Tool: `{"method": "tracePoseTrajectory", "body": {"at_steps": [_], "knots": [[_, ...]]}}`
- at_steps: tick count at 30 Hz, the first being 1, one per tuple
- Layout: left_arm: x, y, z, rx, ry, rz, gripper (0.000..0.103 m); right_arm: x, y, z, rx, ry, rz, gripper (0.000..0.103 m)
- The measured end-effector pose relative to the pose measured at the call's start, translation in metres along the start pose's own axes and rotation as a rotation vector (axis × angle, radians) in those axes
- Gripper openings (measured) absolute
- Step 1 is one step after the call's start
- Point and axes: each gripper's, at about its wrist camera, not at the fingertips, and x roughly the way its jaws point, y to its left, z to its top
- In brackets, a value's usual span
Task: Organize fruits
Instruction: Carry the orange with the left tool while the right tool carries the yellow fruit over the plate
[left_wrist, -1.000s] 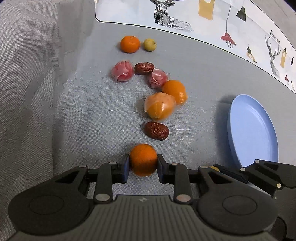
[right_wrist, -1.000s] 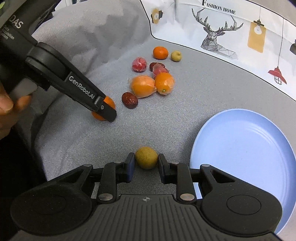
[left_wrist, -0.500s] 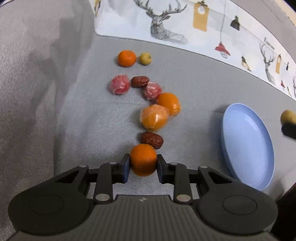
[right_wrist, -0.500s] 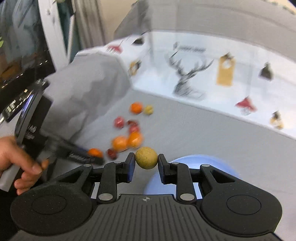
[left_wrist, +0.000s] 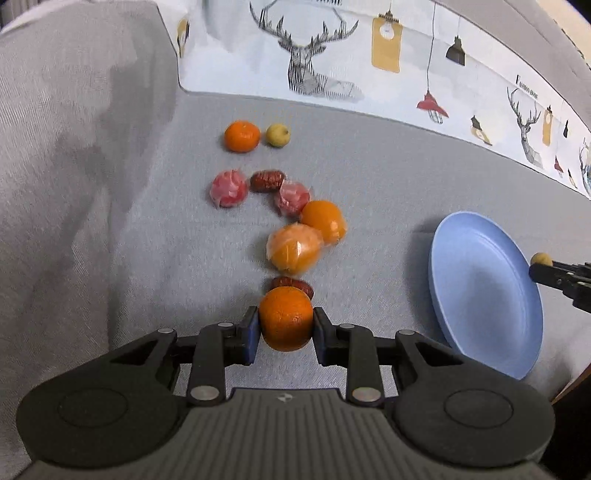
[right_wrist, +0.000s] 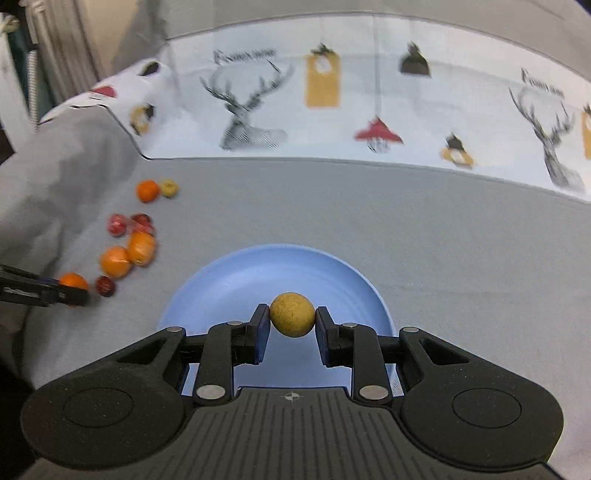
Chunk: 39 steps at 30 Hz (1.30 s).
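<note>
My left gripper (left_wrist: 285, 328) is shut on a small orange (left_wrist: 286, 318) and holds it above the grey cloth, just in front of a dark red date (left_wrist: 291, 284). My right gripper (right_wrist: 291, 325) is shut on a small yellow-brown round fruit (right_wrist: 292, 314) and holds it over the blue plate (right_wrist: 229, 280). The plate also shows at the right of the left wrist view (left_wrist: 480, 295), with the right gripper's tip and its fruit (left_wrist: 541, 258) at the plate's far edge.
Loose fruit lies in a trail on the grey cloth: two wrapped oranges (left_wrist: 295, 249), two pink wrapped fruits (left_wrist: 229, 188), another date (left_wrist: 267, 181), an orange (left_wrist: 242, 136) and a yellow fruit (left_wrist: 278, 135). A deer-print cloth (left_wrist: 369, 66) lies behind.
My left gripper has lifted the orange higher above the cloth. My right gripper has carried the yellow fruit rightwards and now holds it over the blue plate.
</note>
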Motion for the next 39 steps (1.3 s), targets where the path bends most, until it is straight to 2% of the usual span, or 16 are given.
{"method": "tracePoseTrajectory", "body": {"at_steps": [6,12,17,21,25,39], "knots": [[-0.027,-0.032,0.002,0.119,-0.112,0.058,0.032,-0.003,-0.011,0.000,0.007,-0.024,-0.016,0.028],[-0.038,-0.065,0.028,0.034,-0.136,-0.056,0.032,-0.009,-0.017,0.003,0.023,-0.054,-0.030,0.028],[-0.041,-0.105,0.029,0.051,-0.178,-0.138,0.032,-0.012,-0.020,0.000,0.027,-0.064,-0.044,0.028],[-0.028,-0.130,0.012,0.114,-0.093,-0.102,0.032,-0.013,-0.023,-0.002,0.024,-0.066,-0.060,0.028],[-0.021,-0.150,0.009,0.182,-0.077,-0.098,0.032,-0.013,-0.024,-0.001,0.019,-0.066,-0.069,0.028],[0.005,-0.160,0.004,0.188,-0.023,-0.100,0.032,-0.011,-0.020,-0.002,0.011,-0.052,-0.090,0.028]]}}
